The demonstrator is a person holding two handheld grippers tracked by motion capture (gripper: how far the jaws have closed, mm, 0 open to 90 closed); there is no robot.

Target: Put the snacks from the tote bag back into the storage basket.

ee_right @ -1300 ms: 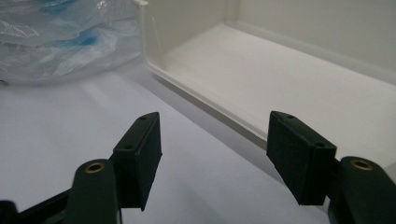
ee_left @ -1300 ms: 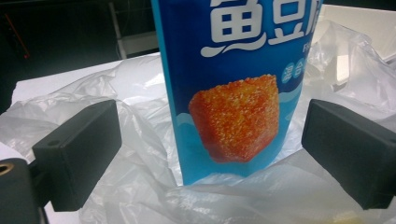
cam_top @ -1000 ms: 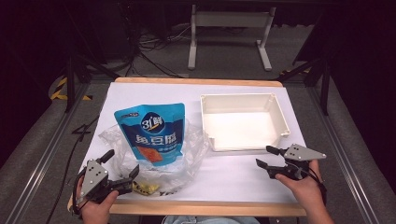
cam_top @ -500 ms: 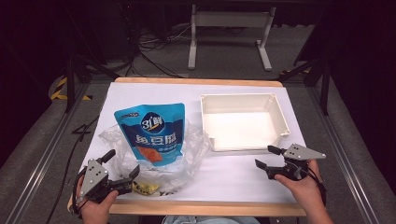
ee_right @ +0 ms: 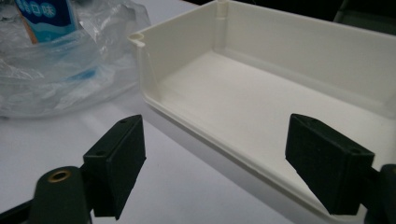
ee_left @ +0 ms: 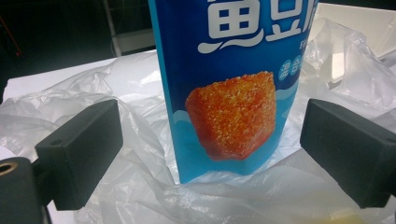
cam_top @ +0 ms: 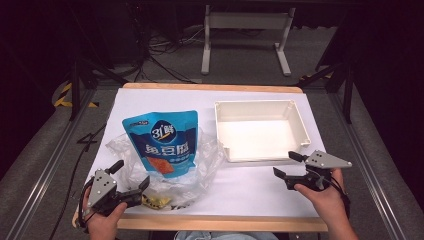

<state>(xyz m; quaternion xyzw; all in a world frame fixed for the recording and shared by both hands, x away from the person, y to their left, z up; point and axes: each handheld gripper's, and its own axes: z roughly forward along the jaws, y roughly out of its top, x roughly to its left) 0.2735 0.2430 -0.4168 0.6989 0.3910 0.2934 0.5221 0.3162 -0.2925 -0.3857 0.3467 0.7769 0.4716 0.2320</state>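
The left gripper (cam_top: pixel 131 181) stands wide open and empty, its jaws flanking the bottom of the blue pouch (cam_top: pixel 162 141), which lies straight ahead on the plastic bag (cam_top: pixel 207 162), long axis pointing away. The right gripper (cam_top: pixel 286 166), its empty jaws just opened wide, hovers farther off at the near edge of the tray (cam_top: pixel 300 131). Open table (cam_top: pixel 250 187) lies between them.

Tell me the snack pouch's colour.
Blue snack pouch with white lettering and an orange cube; left gripper view.
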